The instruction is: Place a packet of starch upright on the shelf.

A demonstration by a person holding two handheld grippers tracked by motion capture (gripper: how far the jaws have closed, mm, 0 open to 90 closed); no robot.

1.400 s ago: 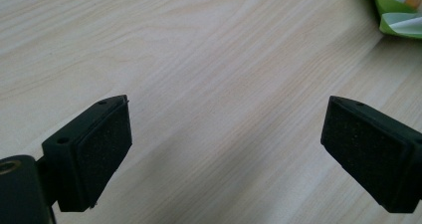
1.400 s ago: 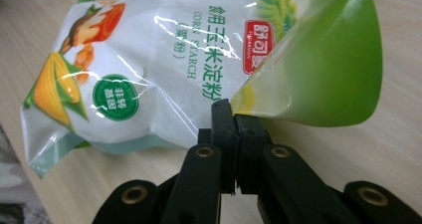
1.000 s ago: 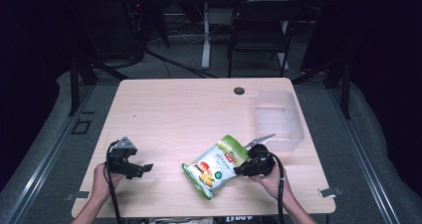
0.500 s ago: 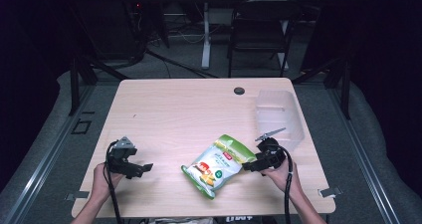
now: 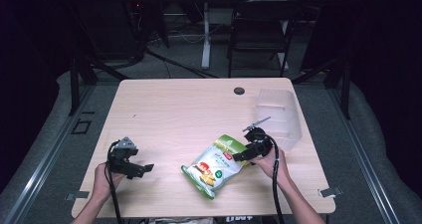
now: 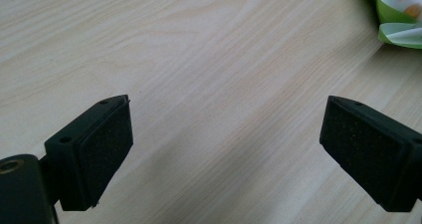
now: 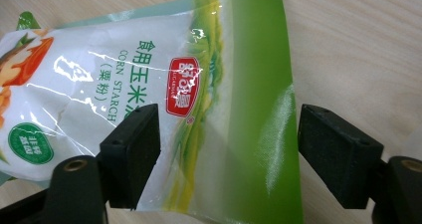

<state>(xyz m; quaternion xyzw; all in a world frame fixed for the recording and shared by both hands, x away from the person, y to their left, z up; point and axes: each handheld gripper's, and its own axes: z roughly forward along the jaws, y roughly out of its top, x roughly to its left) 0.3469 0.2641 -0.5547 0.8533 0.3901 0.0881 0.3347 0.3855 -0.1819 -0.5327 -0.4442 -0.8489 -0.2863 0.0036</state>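
Pale wooden table (image 5: 174,109) bears the corn starch bag (image 5: 215,165) lying flat near its front, seemingly just released, between the right gripper's (image 5: 249,154) just-parted jaws, while the left gripper (image 5: 142,169) idles agape, well apart.

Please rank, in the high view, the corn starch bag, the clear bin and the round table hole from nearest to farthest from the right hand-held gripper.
1. Corn starch bag: at the right hand-held gripper, toward the table's middle.
2. Clear bin: just behind it, right edge.
3. Round table hole: far edge.
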